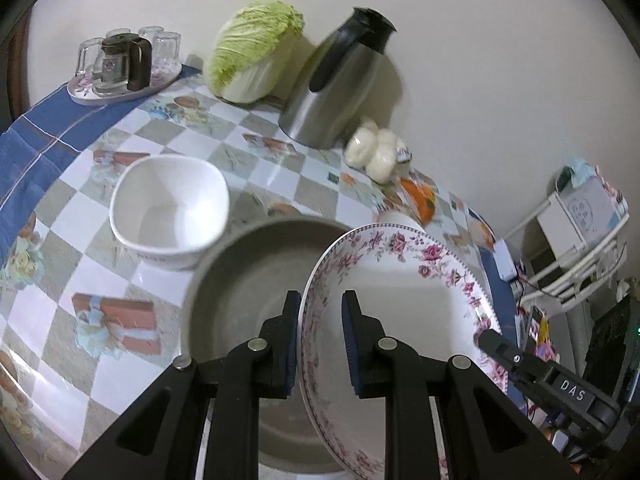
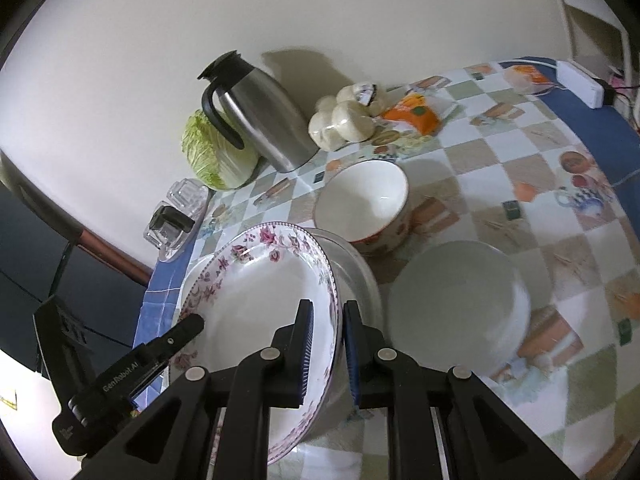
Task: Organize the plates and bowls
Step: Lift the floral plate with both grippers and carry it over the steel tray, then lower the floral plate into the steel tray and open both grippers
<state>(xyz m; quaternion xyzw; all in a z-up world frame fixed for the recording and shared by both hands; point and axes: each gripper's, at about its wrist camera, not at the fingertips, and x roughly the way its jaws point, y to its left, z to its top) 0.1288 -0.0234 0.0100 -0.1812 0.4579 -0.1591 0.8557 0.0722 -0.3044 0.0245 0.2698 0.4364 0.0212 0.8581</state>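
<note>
Porcelain floral plate (image 1: 400, 320), rim straddled by both the left gripper (image 1: 320, 336) and right gripper (image 2: 325, 344), fingers pinching it above the grey basin (image 1: 244, 280); uneven grip could let it slip.

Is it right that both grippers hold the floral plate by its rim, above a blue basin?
Not quite. The basin under the floral plate is grey, not blue, as the left wrist view shows. Both the left gripper and the right gripper do straddle its rim.
</note>
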